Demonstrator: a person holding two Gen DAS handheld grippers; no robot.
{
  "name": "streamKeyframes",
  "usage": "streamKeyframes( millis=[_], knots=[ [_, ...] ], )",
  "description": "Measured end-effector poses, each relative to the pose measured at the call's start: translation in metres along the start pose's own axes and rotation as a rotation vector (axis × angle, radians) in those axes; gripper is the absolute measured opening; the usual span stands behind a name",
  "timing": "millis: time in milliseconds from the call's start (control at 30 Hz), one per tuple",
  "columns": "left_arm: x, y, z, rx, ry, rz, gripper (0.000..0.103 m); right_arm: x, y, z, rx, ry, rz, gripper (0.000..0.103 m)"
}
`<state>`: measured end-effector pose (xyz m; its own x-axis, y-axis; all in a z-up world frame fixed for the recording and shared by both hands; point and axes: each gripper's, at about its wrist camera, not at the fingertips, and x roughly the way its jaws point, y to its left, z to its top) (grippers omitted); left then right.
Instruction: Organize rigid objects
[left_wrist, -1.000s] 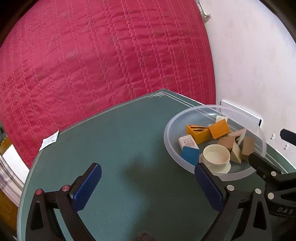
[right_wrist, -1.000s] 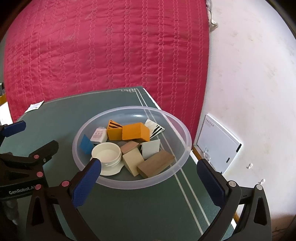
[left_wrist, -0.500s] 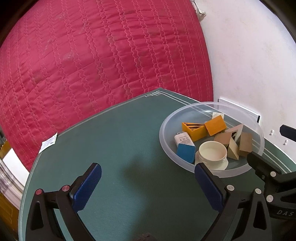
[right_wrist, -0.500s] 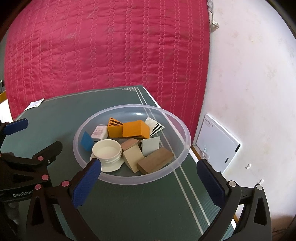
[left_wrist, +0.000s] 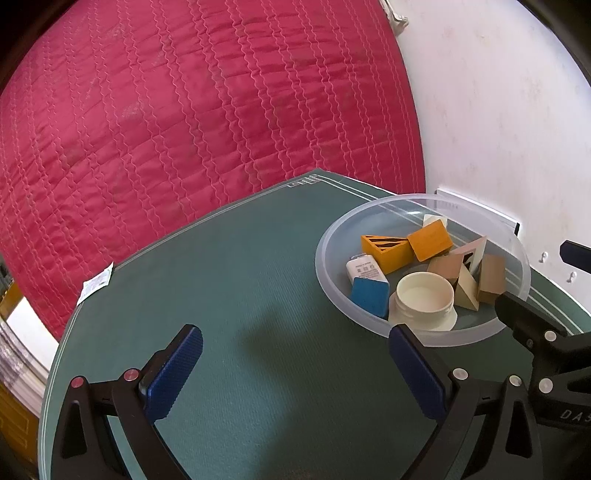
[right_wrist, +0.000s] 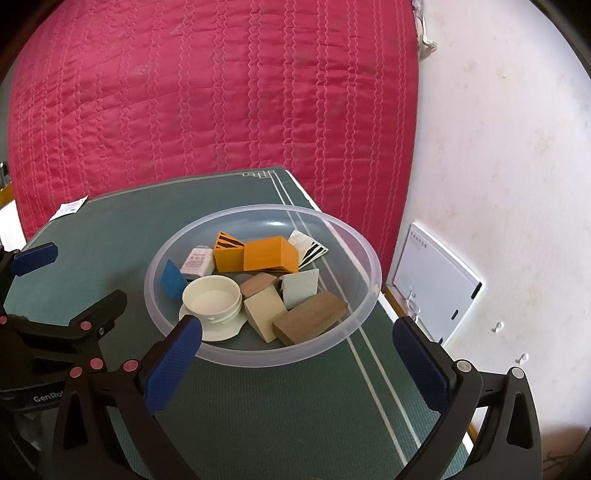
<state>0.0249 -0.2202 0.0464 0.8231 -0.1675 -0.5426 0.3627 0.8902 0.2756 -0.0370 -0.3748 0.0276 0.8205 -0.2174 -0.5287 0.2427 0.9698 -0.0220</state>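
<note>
A clear plastic bowl (right_wrist: 354, 321) stands on the green table mat (right_wrist: 258, 413) and also shows in the left wrist view (left_wrist: 328, 280). It holds several blocks: an orange block (right_wrist: 269, 254), a brown wooden block (right_wrist: 310, 321), a blue block (right_wrist: 173, 278), a small white bottle (right_wrist: 197, 262) and a cream jar (right_wrist: 212, 301). My right gripper (right_wrist: 306, 363) is open and empty, just in front of the bowl. My left gripper (left_wrist: 299, 363) is open and empty over bare mat, left of the bowl.
A red quilted cover (left_wrist: 184, 129) rises behind the table. A white wall (right_wrist: 498, 147) with a white panel (right_wrist: 432, 277) is at the right. A small paper packet (left_wrist: 98, 282) lies at the mat's far left edge.
Both grippers have drawn back a little from the bowl, which now sits slightly farther away in both views. Both stay open and empty.
</note>
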Motion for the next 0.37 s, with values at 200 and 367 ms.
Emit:
streamKeyframes(
  millis=[200, 367],
  knots=[
    [0.0011, 0.0002, -0.0011, 0.001, 0.007, 0.002, 0.102, 0.0009, -0.0001, -0.0016, 0.002, 0.003, 0.001, 0.103],
    [0.0033, 0.0033, -0.0009, -0.009, 0.023, 0.007, 0.102, 0.0009, -0.0003, -0.0013, 0.002, 0.002, 0.002, 0.103]
  ],
)
